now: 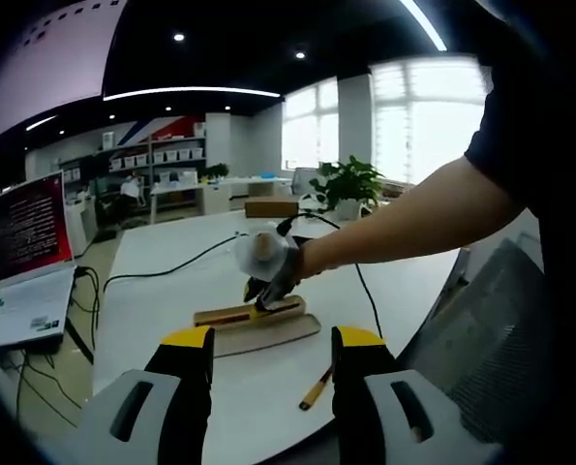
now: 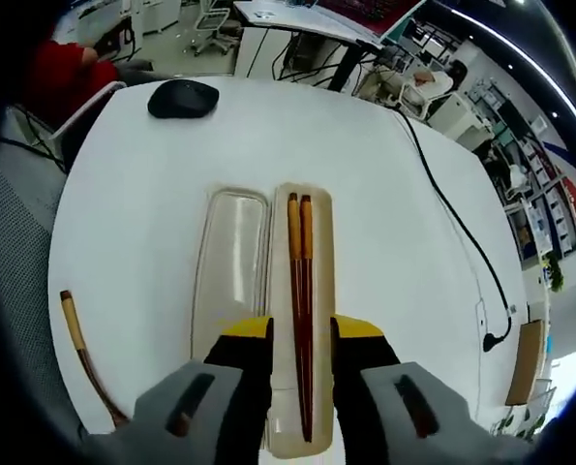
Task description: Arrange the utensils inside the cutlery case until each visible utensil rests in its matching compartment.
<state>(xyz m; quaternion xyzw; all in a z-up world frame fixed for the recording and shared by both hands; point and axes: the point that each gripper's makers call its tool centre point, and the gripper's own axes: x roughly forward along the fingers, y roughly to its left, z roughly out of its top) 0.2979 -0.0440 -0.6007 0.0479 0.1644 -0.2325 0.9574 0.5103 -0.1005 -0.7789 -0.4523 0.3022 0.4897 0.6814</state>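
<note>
Right hand-held gripper (image 2: 301, 339) released, jaws straddling my chopsticks (image 2: 300, 291) in the cutlery case (image 2: 302, 218). Left hand-held gripper (image 1: 271, 351) released above desk (image 2: 365, 145); spoon (image 2: 82, 349) beside case.

Left view low, distant; right view overhead, close; shared cutlery case (image 1: 257, 323).

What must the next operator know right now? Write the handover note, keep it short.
Left claw: open, empty, off the case.
Right claw: open, jaws on either side of the chopsticks.
Cutlery case: open on the table; chopsticks lie in its right half, the clear half is bare.
Done: chopsticks placed.
Left: the wooden-handled utensil lies loose by the table edge; it probably goes in next.
</note>
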